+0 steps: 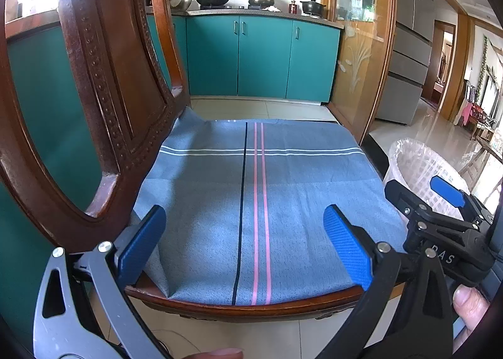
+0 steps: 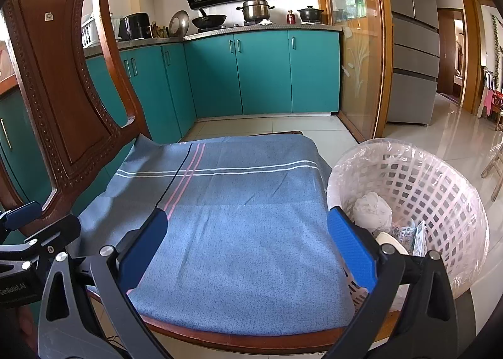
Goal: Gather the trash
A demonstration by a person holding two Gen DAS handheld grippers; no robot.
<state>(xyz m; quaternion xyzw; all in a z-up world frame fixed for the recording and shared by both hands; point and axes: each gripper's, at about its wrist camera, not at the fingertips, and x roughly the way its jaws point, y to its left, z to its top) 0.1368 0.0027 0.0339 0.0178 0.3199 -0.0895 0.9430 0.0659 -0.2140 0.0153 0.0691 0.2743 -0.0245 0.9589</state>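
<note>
Here, in the left wrist view, a wooden chair (image 1: 103, 101) filled the left of the frame, its seat under a blue cloth (image 1: 251, 201) at centre. Teal cabinets (image 1: 261, 60) stood behind. The left tongs (image 1: 248, 245) hovered level above the cloth, jaws wide apart and empty. At right, the right tongs (image 1: 418, 192) stood open before a white basket (image 1: 408, 164).

In the right wrist view, the right tongs (image 2: 248, 249) hung spread over the same cloth (image 2: 245, 217). The basket (image 2: 440, 189), at lower right just beside the right finger, held crumpled trash (image 2: 374, 211).
</note>
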